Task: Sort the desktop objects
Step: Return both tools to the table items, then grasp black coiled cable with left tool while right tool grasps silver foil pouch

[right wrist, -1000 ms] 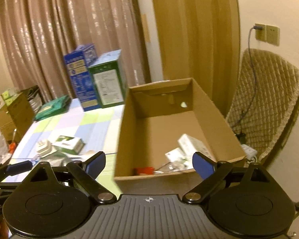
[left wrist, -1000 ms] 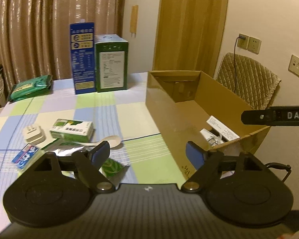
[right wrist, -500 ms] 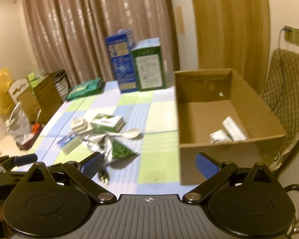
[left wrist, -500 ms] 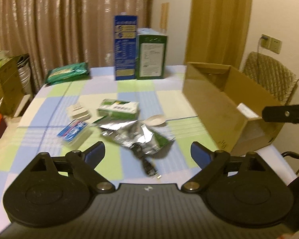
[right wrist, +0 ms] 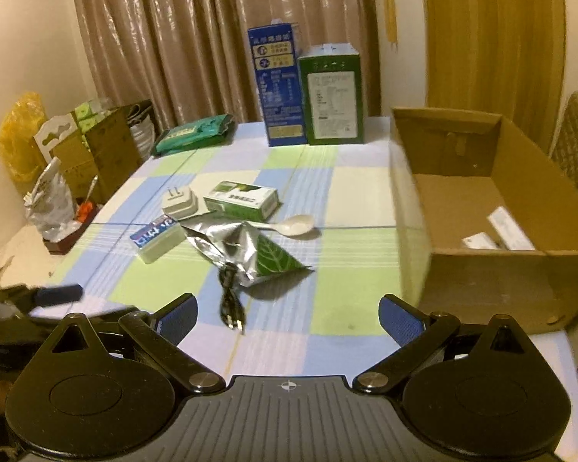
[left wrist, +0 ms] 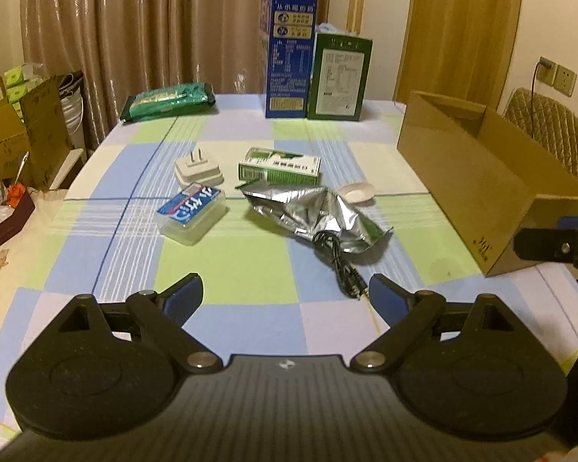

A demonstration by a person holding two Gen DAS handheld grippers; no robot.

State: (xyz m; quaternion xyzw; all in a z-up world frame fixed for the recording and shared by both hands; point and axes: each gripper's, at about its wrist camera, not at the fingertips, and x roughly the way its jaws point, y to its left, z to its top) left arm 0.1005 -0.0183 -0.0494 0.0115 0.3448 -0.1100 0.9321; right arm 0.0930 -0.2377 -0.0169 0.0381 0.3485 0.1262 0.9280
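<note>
From the left wrist view, the left claw (left wrist: 285, 294) hangs wide and empty over the near table (left wrist: 227, 269), its jaws having just been opening with nothing between them. The crumpled foil pouch (left wrist: 316, 217) at centre looks light, slick and collapsible, best pinched at a flat edge; the black cable (left wrist: 337, 260) across its near end is limp and would suit a grip at the plug. The blue-labelled plastic case (left wrist: 192, 211) bears writing too blurred to read. From the right wrist view, the right claw (right wrist: 289, 313) is likewise spread and holds nothing, having just widened. The cardboard box (right wrist: 481, 269) stands right; the green carton (right wrist: 241, 198) looks stiff, its print illegible.
</note>
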